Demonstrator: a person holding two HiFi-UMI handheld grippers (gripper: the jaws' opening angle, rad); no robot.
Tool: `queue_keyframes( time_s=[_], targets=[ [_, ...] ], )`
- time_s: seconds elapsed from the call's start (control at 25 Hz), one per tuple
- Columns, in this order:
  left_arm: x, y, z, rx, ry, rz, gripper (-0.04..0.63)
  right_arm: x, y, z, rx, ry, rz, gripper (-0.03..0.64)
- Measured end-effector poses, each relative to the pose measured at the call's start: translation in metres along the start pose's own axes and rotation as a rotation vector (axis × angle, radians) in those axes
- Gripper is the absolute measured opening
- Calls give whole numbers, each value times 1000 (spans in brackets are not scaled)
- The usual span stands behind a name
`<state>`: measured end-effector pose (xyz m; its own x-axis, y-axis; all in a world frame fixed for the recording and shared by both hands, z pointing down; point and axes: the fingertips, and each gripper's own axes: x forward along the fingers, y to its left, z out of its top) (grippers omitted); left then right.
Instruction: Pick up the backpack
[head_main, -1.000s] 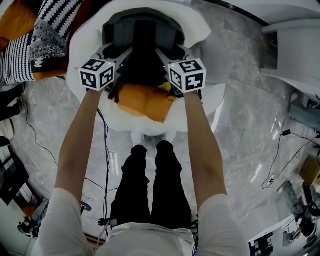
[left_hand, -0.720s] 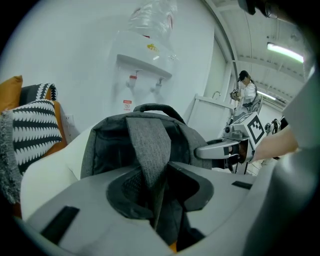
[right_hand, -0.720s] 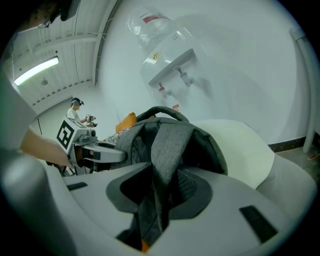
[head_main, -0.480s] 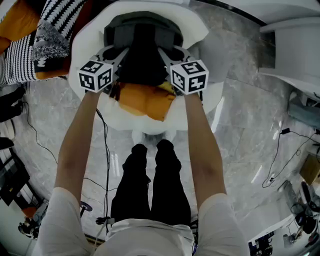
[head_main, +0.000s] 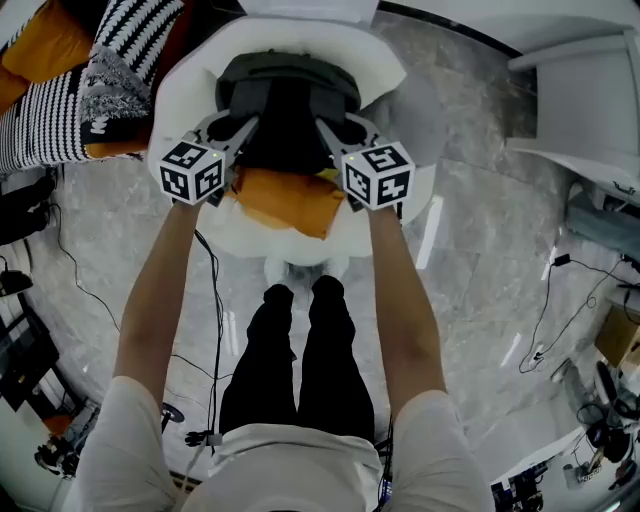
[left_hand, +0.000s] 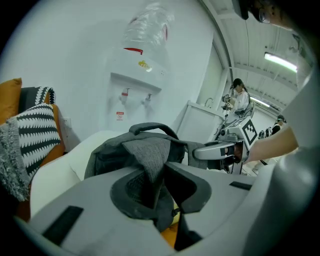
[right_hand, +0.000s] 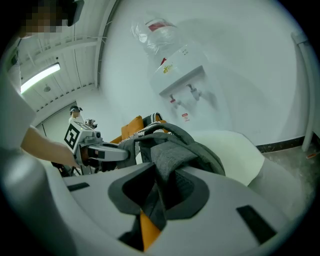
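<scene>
The lifting step is judged to be in hand: the backpack (head_main: 288, 92) is gripped from both sides while most of it lies on the white seat (head_main: 176, 95), beyond the fingertips of both tools. The jaws of the left gripper (head_main: 247, 127) have just been closing, and in the left gripper view a thick fold of the bag's grey fabric is seen pinched between the fingers (left_hand: 125, 194). The jaws of the right gripper (head_main: 331, 127) have likewise just been closing, and a matching grey fold is clamped between its fingers (right_hand: 192, 192). The bag's carry handle (left_hand: 152, 129) is seen arching further out past the fingertips. An orange cushion (head_main: 292, 200) is visible beneath the fingers, on the near side of the bag. Whether the bag's weight is already carried cannot be told. For the next move, an even rise of both hands is called for, with the two grips held level with each other so that the bag is not tipped to one side. As only folds of soft cloth are held, a firm clamp is needed; slipping or sagging between the fingers is the likely fault. The orange cushion should be left behind on the seat.
</scene>
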<state>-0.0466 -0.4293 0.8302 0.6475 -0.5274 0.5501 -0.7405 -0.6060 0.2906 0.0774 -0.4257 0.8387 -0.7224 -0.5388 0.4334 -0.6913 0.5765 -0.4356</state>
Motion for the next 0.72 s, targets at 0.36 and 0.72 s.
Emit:
queue_keyframes(
  time_s=[0.36, 0.72],
  targets=[
    [-38, -29, 10, -24, 10, -10, 63, -33, 34, 6, 40, 5, 6, 66],
    [-83, -41, 18, -31, 16, 0, 57, -53, 77, 14, 46, 26, 22, 66]
  ],
)
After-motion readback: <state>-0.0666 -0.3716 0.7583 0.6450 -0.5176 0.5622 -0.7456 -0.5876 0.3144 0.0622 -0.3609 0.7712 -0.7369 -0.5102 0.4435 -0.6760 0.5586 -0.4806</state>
